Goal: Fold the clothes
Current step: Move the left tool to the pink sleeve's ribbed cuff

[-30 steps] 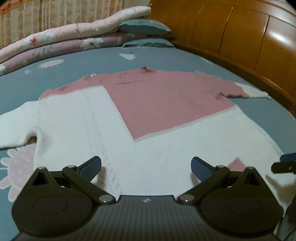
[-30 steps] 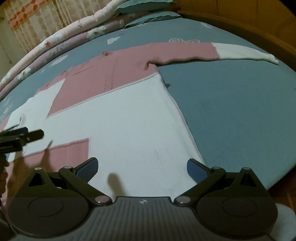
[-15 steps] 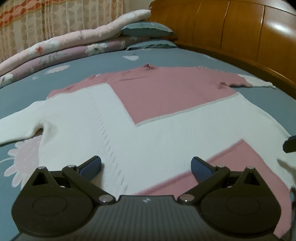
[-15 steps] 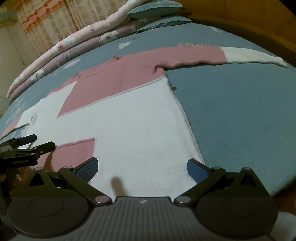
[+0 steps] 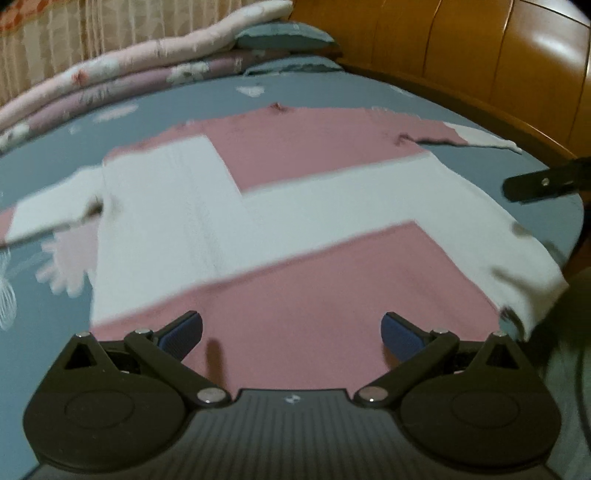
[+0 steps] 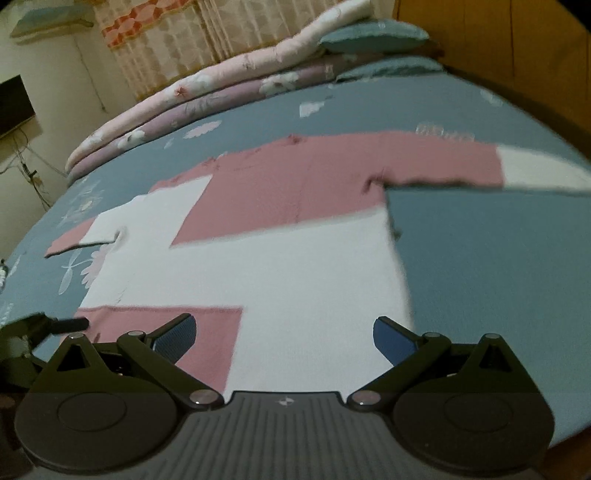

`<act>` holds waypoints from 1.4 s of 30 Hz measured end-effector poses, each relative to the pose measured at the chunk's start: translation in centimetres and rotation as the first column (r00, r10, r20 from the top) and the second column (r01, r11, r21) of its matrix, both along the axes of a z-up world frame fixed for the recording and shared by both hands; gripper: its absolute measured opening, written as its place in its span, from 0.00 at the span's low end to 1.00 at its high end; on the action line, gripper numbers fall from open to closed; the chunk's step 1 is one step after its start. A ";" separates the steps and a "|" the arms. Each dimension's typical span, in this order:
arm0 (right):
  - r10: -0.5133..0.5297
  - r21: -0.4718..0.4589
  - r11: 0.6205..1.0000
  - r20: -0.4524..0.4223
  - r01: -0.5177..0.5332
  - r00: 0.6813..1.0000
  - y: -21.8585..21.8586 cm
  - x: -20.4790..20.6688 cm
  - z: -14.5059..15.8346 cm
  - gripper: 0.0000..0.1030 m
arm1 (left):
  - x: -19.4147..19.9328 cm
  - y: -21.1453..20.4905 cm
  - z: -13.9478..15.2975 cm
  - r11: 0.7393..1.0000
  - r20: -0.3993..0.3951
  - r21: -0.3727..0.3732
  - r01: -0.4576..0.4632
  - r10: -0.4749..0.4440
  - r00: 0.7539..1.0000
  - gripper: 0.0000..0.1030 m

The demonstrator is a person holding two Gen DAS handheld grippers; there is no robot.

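A pink and white sweater (image 5: 295,206) lies spread flat on the blue-grey bedspread (image 5: 166,92), sleeves stretched out to both sides. In the right wrist view the same sweater (image 6: 295,266) fills the middle, its right sleeve (image 6: 461,162) reaching far right. My left gripper (image 5: 291,328) hovers open over the pink hem panel with nothing between its fingers. My right gripper (image 6: 284,334) is open above the white hem area, holding nothing. The other gripper's tip (image 5: 543,181) shows at the right edge of the left wrist view.
Folded quilts (image 6: 221,85) and teal pillows (image 6: 373,35) are stacked along the far side of the bed. A wooden headboard (image 5: 480,62) runs along the right. The bed edge drops off at the right in both views.
Both grippers have pulled back and risen from the sweater, so more of the pink hem panel and the whole garment shows. Both stay open.
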State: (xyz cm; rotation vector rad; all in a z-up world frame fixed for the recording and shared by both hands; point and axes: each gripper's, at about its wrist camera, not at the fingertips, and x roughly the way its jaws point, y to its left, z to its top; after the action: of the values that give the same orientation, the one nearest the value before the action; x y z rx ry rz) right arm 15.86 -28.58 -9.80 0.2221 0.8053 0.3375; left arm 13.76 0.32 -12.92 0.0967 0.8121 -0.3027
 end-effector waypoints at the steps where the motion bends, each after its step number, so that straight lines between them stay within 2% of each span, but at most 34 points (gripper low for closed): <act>1: 0.001 0.017 1.000 -0.018 0.000 1.000 0.2 -0.2 -0.6 1.00 | -0.2 0.1 -0.3 1.000 -0.015 -0.004 -0.007 0.006 1.000 0.99; 5: -0.001 0.055 0.998 -0.083 0.006 0.997 0.6 -1.4 -3.5 1.00 | -1.4 0.4 -0.8 1.000 -0.047 -0.009 -0.019 0.019 0.999 0.99; 7: 0.001 0.055 0.998 -0.035 0.000 0.999 0.5 -2.3 -3.8 1.00 | -2.0 0.6 -0.8 1.000 -0.048 -0.005 -0.018 0.018 0.999 0.99; 11: 0.004 0.068 0.998 -0.027 -0.002 1.000 0.4 -2.6 -3.9 1.00 | -2.6 1.0 -0.6 1.000 -0.055 -0.007 -0.014 0.014 0.998 0.99; 17: -0.012 0.093 0.996 -0.008 0.013 1.000 0.2 -3.1 -4.0 1.00 | -1.6 3.6 1.4 0.990 -0.055 -0.124 -0.072 0.066 0.996 0.99; 22: -0.022 0.154 0.988 -0.003 0.022 1.000 0.5 -2.9 -3.1 1.00 | 1.1 7.3 4.2 0.964 -0.032 -0.225 -0.144 0.141 0.990 0.99; 24: -0.001 0.177 0.984 0.025 -0.003 1.000 1.1 -2.6 -2.3 1.00 | 2.7 9.3 5.3 0.950 -0.025 -0.245 -0.196 0.195 0.980 0.99; 29: 0.084 0.159 0.982 0.091 -0.097 0.992 3.6 -1.4 -0.7 1.00 | 6.5 14.2 7.4 0.898 -0.042 -0.306 -0.315 0.318 0.947 0.99; 33: 0.149 0.114 0.981 0.094 -0.160 0.984 6.0 -0.3 -0.9 1.00 | 9.0 16.5 7.6 0.887 -0.041 -0.278 -0.369 0.373 0.927 0.96; 36: 0.181 0.098 0.978 0.066 -0.187 0.981 7.2 0.4 -1.7 1.00 | 10.4 18.7 7.0 0.865 -0.069 -0.295 -0.407 0.405 0.912 0.77; 38: 0.200 0.095 0.975 0.047 -0.203 0.979 7.8 0.8 -2.1 1.00 | 11.4 20.1 6.3 0.851 -0.093 -0.262 -0.455 0.447 0.890 0.65; 42: 0.198 0.105 0.974 0.031 -0.200 0.980 8.2 1.5 -2.4 1.00 | 12.4 21.4 5.4 0.856 -0.074 -0.177 -0.486 0.480 0.874 0.60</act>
State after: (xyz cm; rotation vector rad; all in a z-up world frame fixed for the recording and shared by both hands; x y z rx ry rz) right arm 17.37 -20.42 -12.23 0.2392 0.7915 0.5723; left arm 26.16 21.72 -7.56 -0.2926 0.8022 0.0989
